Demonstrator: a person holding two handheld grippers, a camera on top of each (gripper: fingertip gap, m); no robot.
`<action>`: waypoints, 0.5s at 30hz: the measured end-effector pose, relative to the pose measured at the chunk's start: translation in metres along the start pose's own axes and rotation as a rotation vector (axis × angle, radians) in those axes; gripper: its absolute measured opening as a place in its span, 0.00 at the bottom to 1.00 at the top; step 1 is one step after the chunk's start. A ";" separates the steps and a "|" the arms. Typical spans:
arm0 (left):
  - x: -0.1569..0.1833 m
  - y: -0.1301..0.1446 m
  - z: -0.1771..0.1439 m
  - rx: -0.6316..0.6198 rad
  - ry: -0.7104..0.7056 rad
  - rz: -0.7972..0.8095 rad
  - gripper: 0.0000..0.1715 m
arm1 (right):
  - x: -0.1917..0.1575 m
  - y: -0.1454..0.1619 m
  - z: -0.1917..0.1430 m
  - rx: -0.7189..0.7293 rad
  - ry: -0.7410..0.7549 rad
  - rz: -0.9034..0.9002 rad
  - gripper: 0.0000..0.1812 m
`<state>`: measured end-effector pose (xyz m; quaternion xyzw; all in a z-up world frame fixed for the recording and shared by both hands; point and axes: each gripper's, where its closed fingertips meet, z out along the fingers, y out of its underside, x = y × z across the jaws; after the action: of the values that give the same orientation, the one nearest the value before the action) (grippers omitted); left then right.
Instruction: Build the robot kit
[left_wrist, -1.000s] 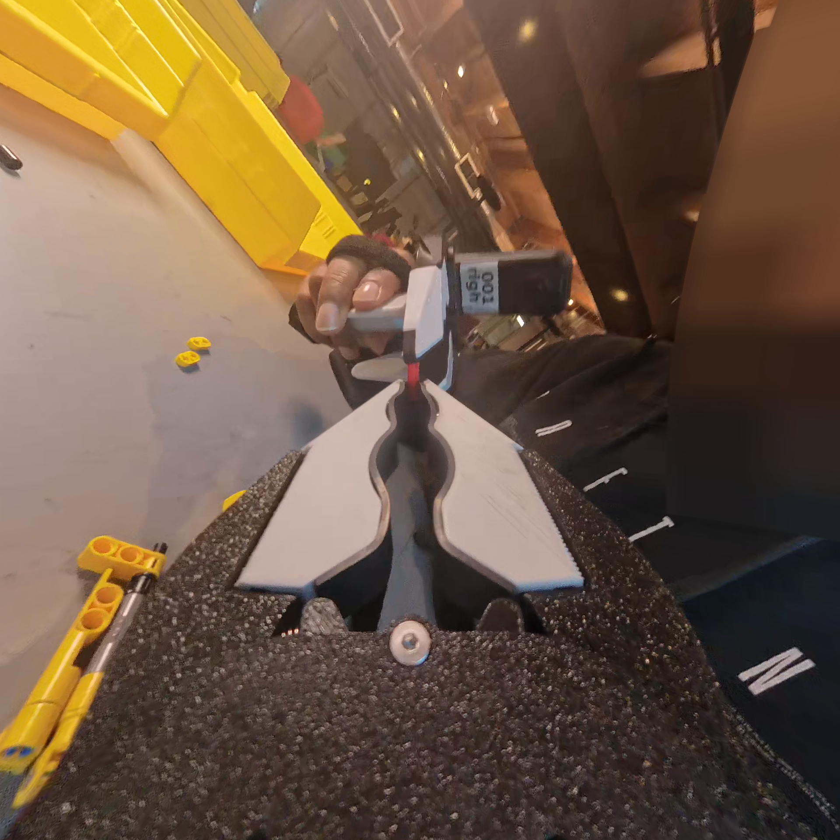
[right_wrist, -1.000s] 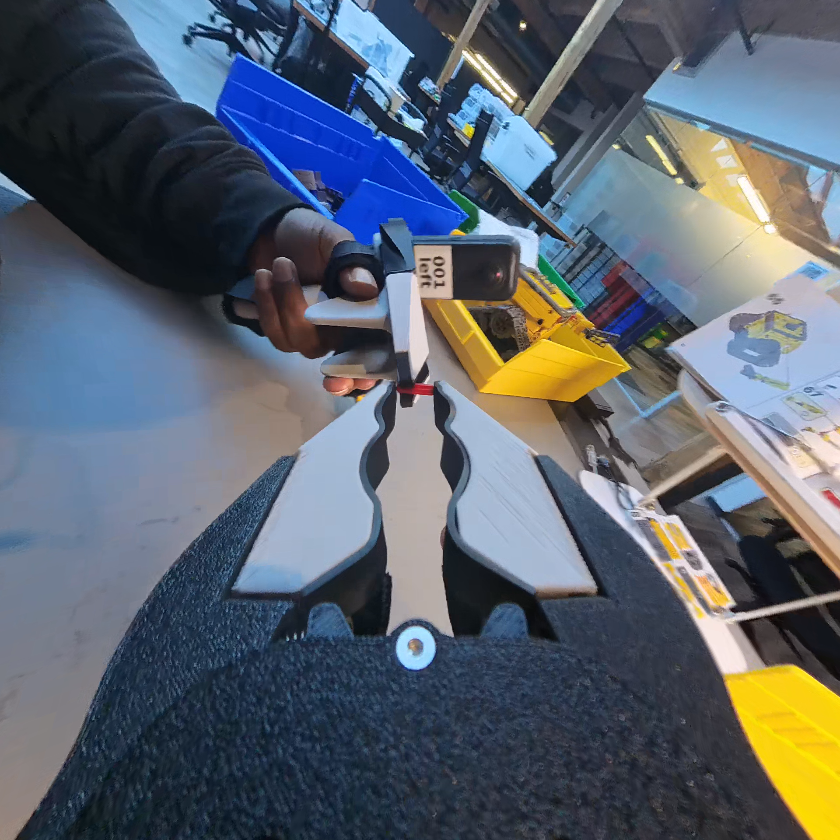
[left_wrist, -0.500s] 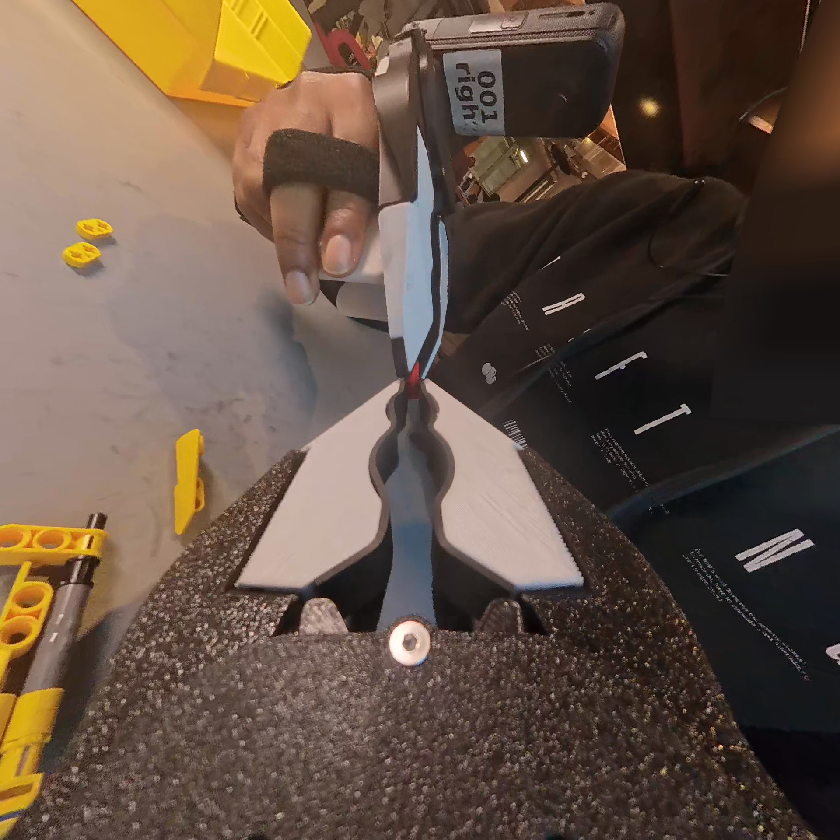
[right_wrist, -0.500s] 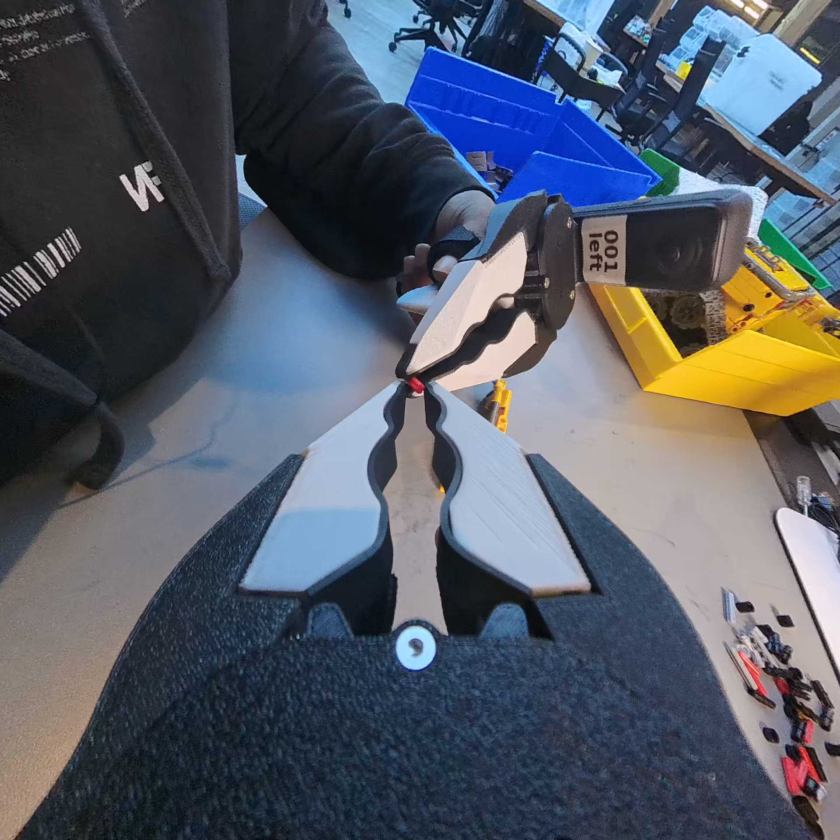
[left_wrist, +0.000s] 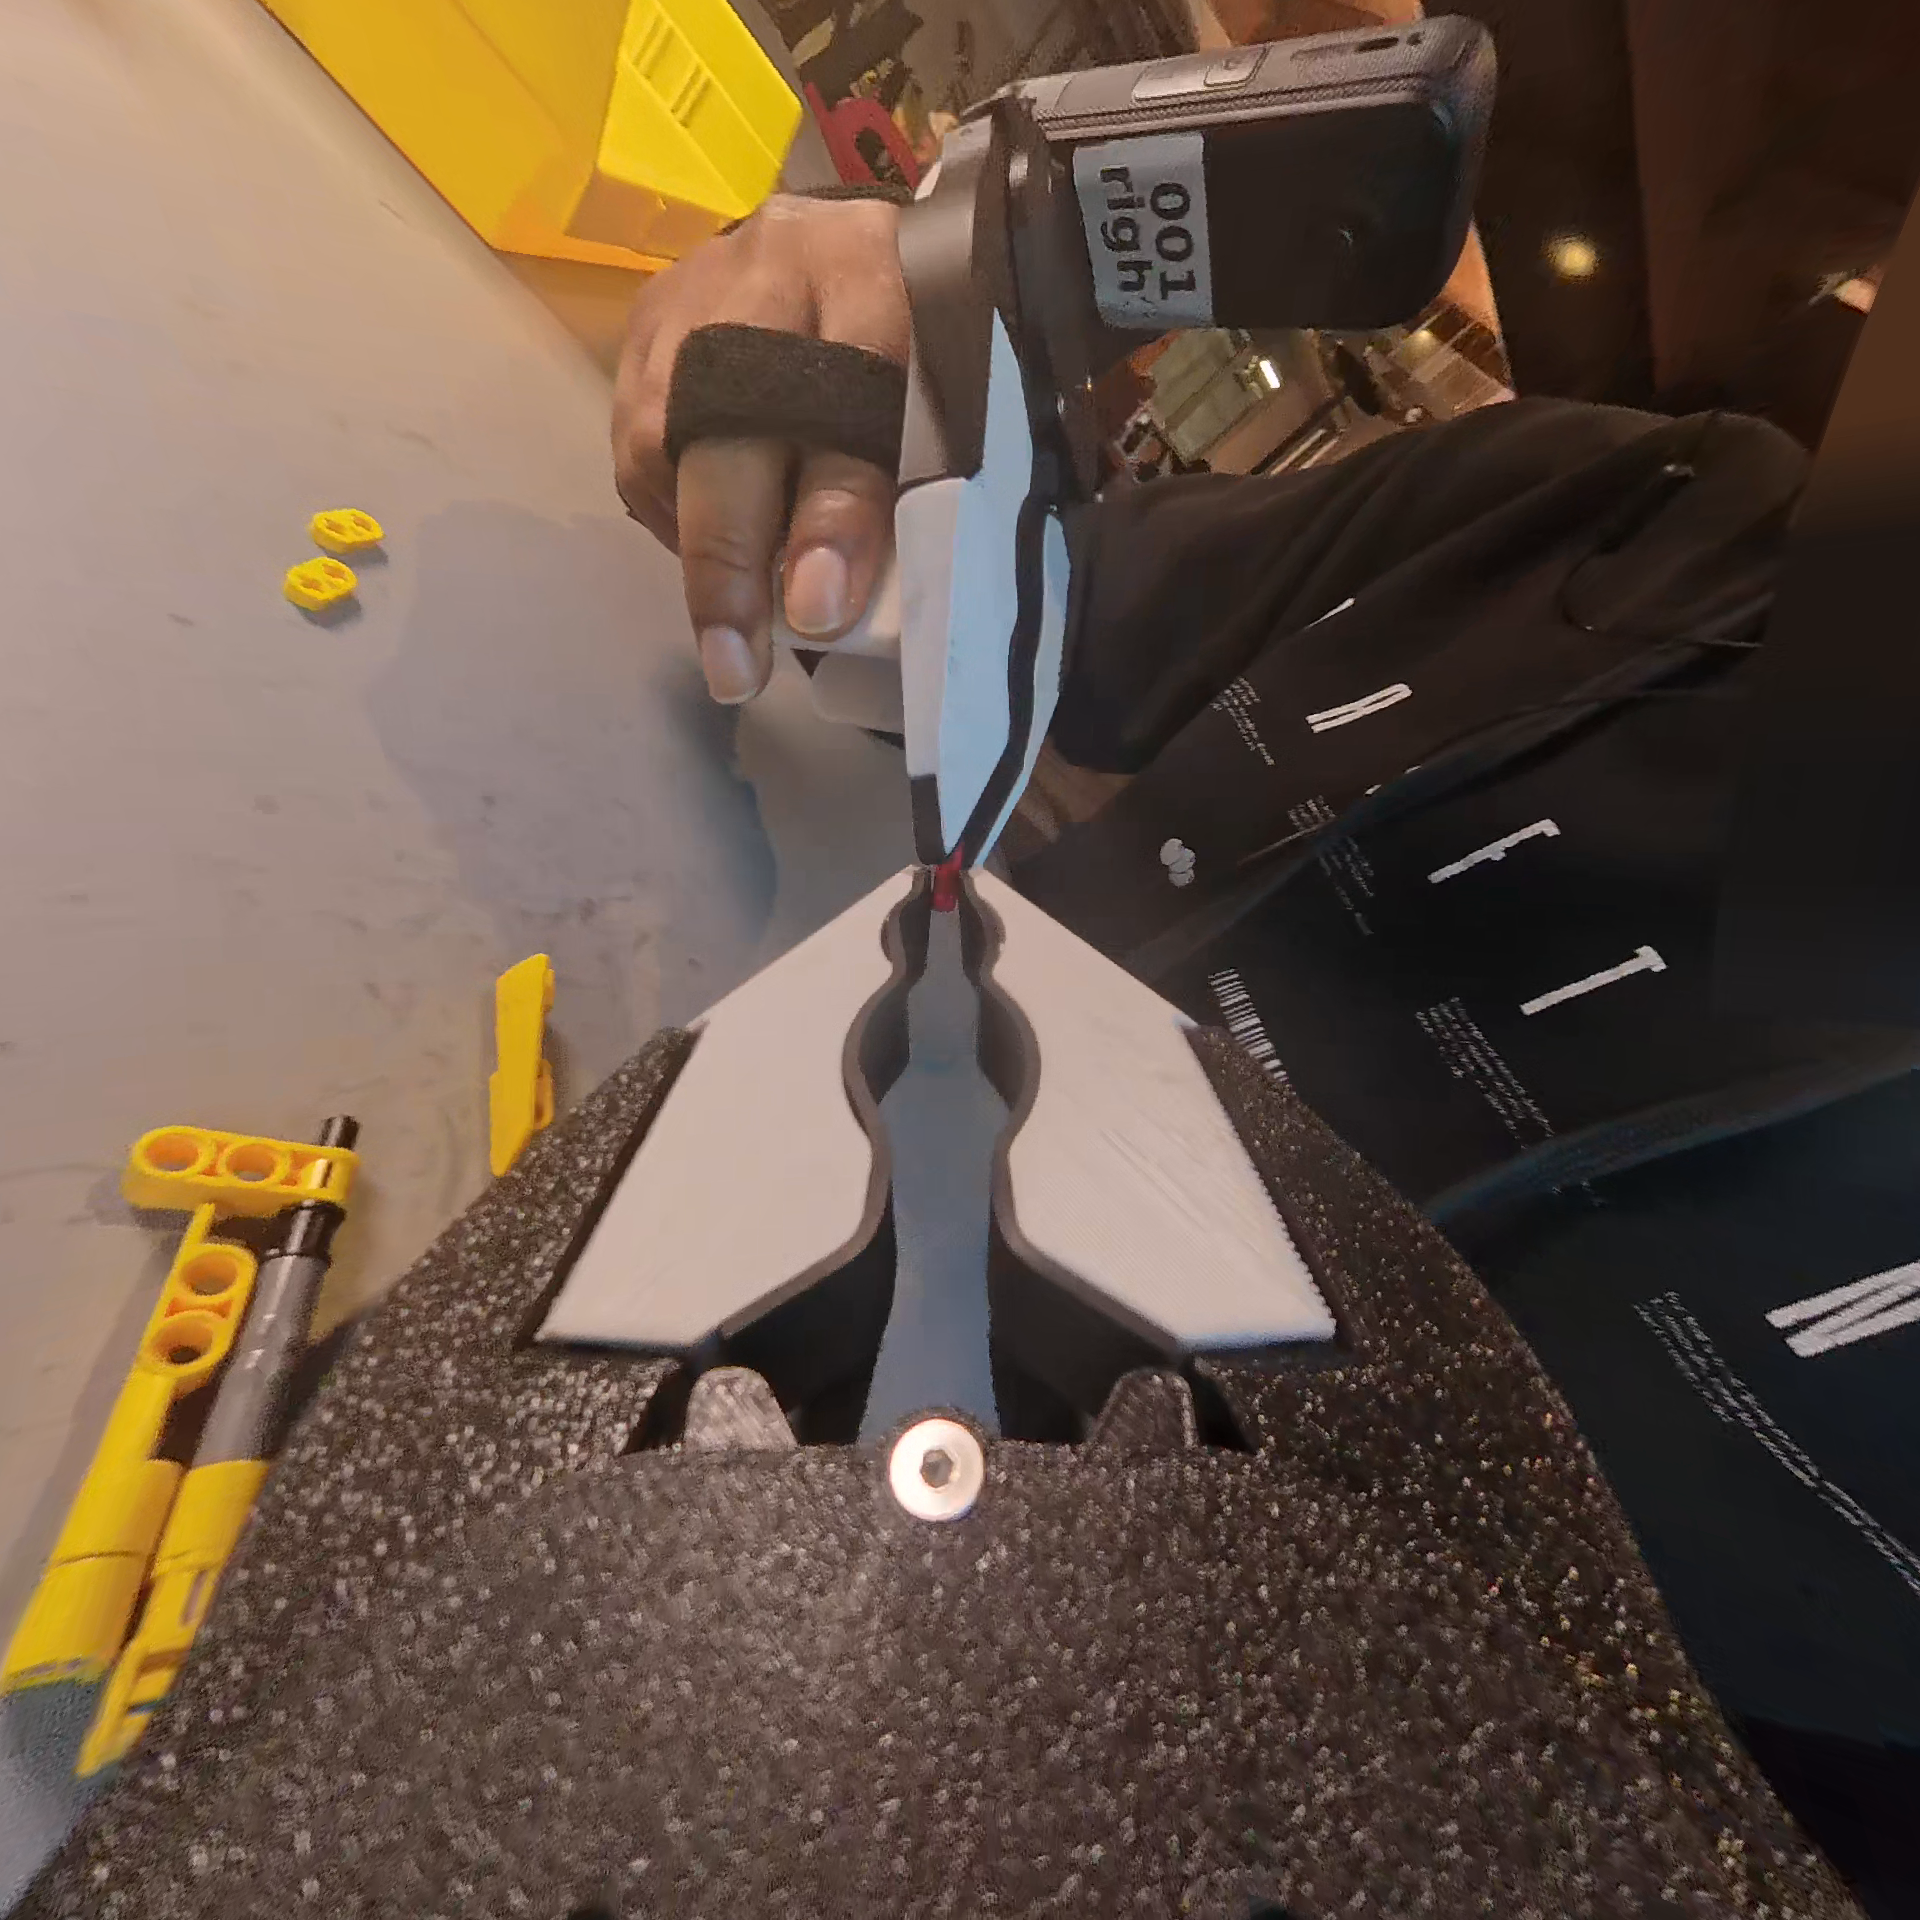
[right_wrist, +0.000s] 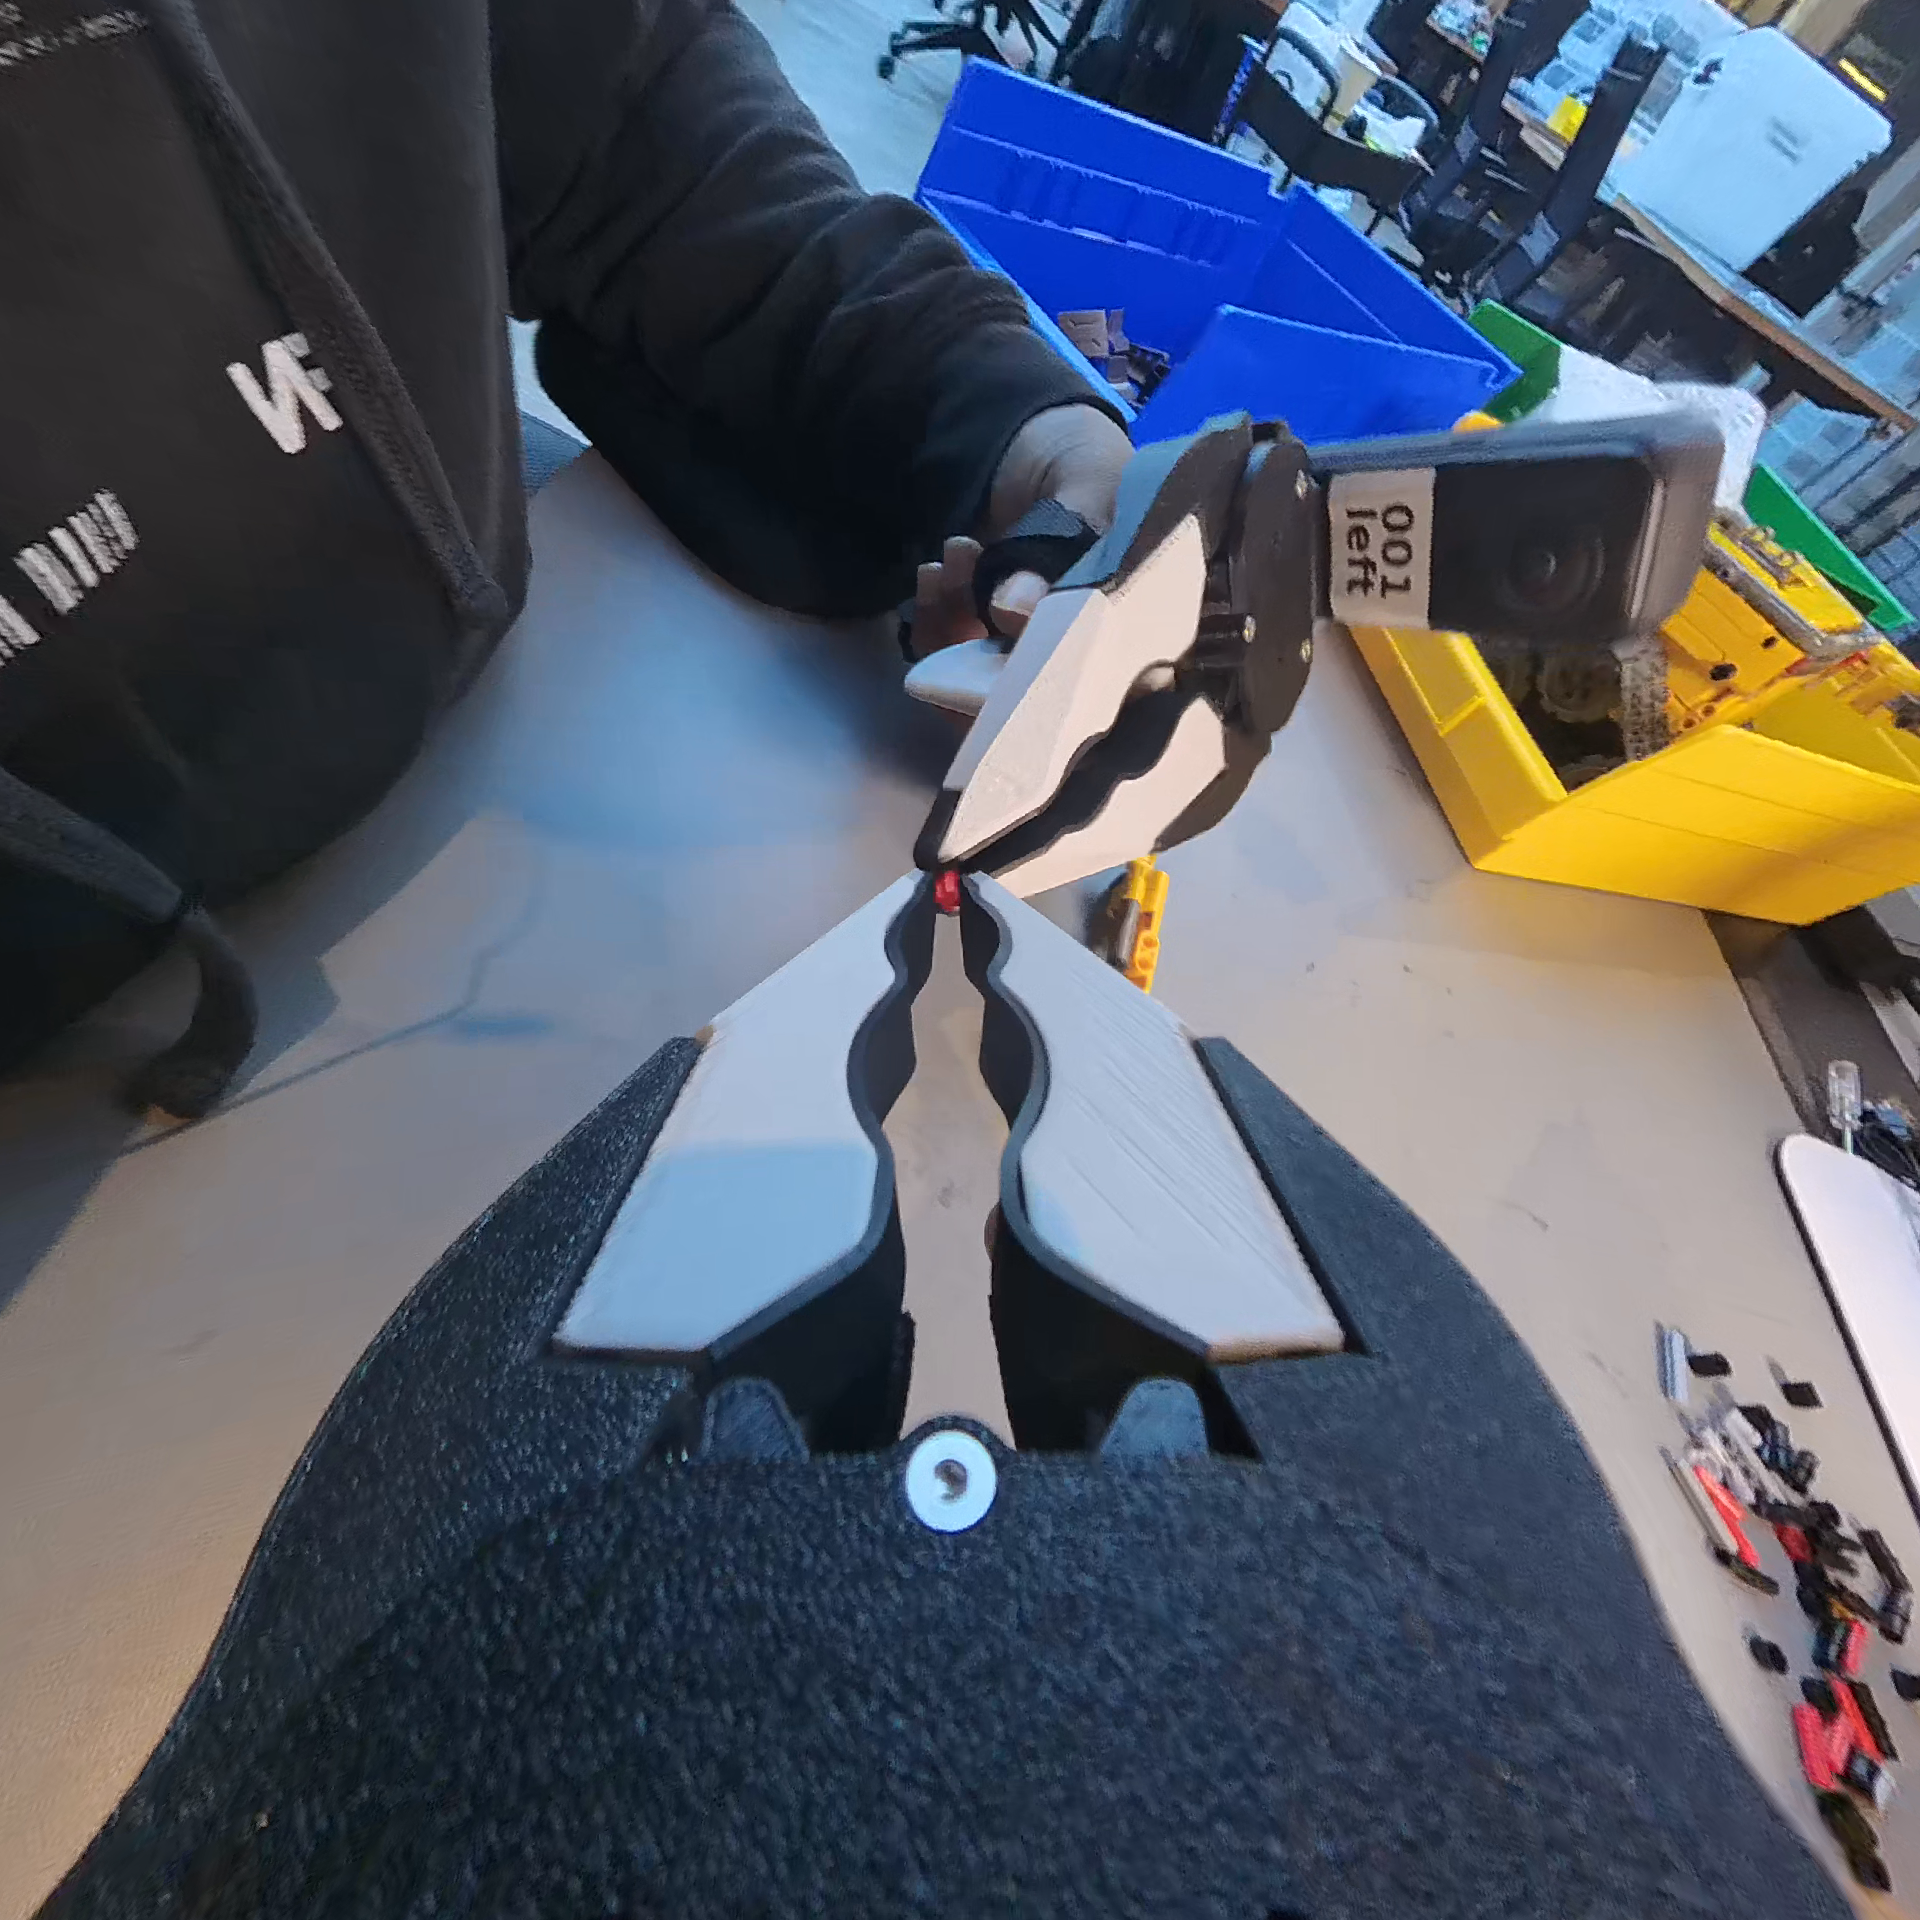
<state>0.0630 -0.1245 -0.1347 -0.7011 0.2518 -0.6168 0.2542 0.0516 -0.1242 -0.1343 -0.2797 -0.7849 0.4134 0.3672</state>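
Note:
A small red pin (left_wrist: 943, 894) is pinched where my two grippers meet tip to tip above the grey table (left_wrist: 260, 779). My left gripper (left_wrist: 943, 881) is shut on its near end. My right gripper (left_wrist: 951, 847) comes down from above, held by a hand (left_wrist: 769, 416), and is shut on the other end. In the right wrist view my right gripper (right_wrist: 945, 891) holds the red pin (right_wrist: 948, 891), and my left gripper (right_wrist: 935, 857) meets it from the upper right. Most of the pin is hidden between the tips.
A yellow beam assembly with a grey axle (left_wrist: 208, 1299), a yellow piece (left_wrist: 520, 1060) and two small yellow links (left_wrist: 332, 551) lie to the left. Yellow bins (right_wrist: 1662, 790), blue bins (right_wrist: 1195, 270), a heap of black and red parts (right_wrist: 1808, 1558) and a person's black hoodie (right_wrist: 208, 416) surround the table. Less than 4 cm separates the two grippers' tips. The yellow piece (left_wrist: 520, 1060) is about 8 cm from both grippers' fingertips.
Both grippers have stayed tip to tip on the red pin while turning. The right gripper now comes down from above, and both views have tilted down toward the table and the person's body.

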 end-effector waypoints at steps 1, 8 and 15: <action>-0.004 -0.002 -0.001 0.005 -0.032 0.023 0.02 | 0.002 0.003 0.000 -0.005 0.007 0.015 0.02; -0.013 -0.018 -0.012 0.077 -0.178 0.178 0.03 | 0.023 0.008 -0.001 0.000 0.084 0.127 0.02; -0.013 -0.024 -0.017 0.061 -0.355 0.448 0.03 | 0.032 0.005 -0.002 0.054 0.082 0.323 0.02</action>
<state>0.0454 -0.0986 -0.1267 -0.7172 0.3331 -0.4202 0.4452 0.0353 -0.0971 -0.1274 -0.4089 -0.7027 0.4763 0.3350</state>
